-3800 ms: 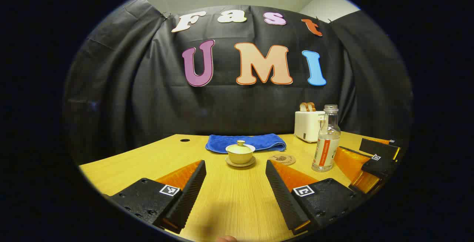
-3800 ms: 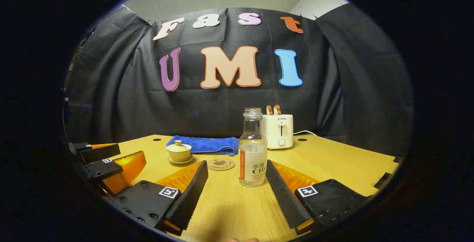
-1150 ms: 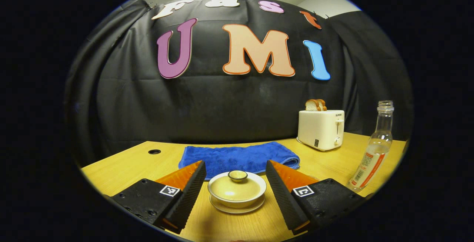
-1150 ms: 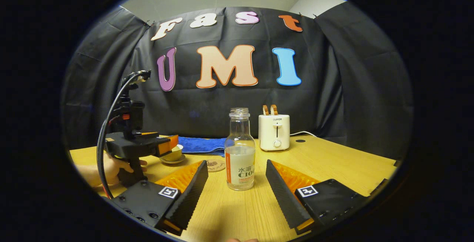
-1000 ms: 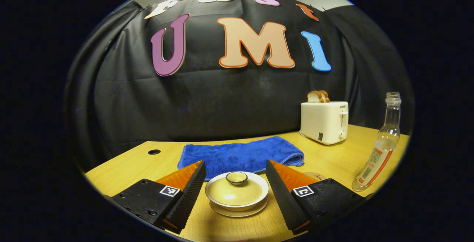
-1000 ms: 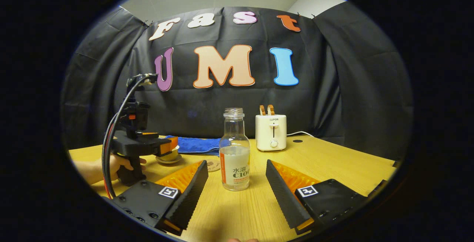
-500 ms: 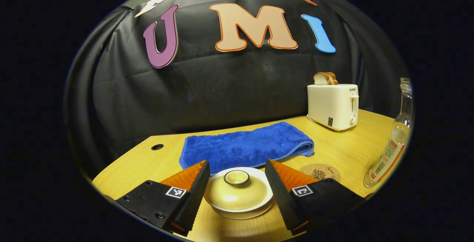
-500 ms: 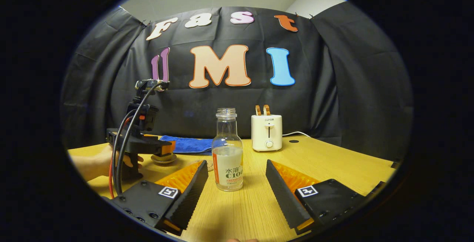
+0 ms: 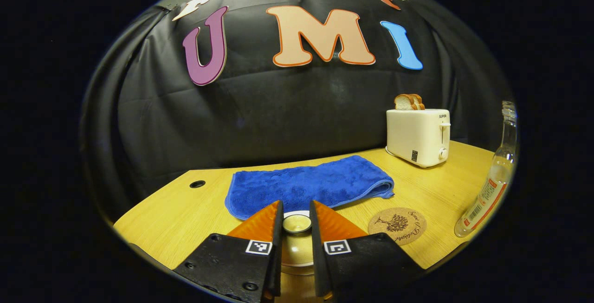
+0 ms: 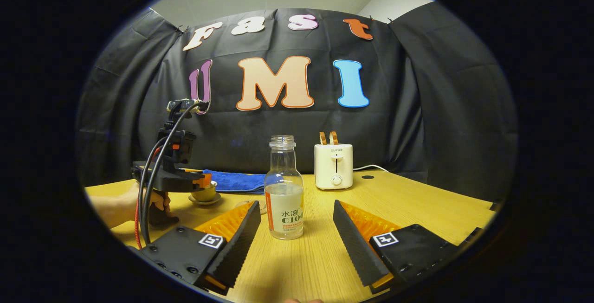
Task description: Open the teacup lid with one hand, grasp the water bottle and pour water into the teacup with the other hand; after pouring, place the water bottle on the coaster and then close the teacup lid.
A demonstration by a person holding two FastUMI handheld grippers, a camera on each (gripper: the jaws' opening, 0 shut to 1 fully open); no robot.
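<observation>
A cream lidded teacup on a saucer sits right under my left gripper (image 9: 296, 209), whose two fingers press on either side of the lid's knob (image 9: 297, 223). In the right gripper view the teacup (image 10: 204, 193) shows below that left gripper (image 10: 202, 181). The clear water bottle (image 10: 284, 201), uncapped and about a third full, stands upright just ahead of my right gripper (image 10: 295, 208), which is open with nothing between its fingers. The bottle (image 9: 489, 187) also shows at the far right of the left gripper view. A round cork coaster (image 9: 397, 225) lies between cup and bottle.
A folded blue towel (image 9: 308, 184) lies behind the teacup. A white toaster (image 9: 417, 136) holding bread stands at the back right of the wooden table (image 9: 185, 210). A hand (image 10: 120, 205) holds the left gripper's handle, with cables rising from it.
My left gripper moved forward over the teacup and its fingers closed from wide open onto the lid's knob. The right gripper stayed open and drifted slightly relative to the bottle.
</observation>
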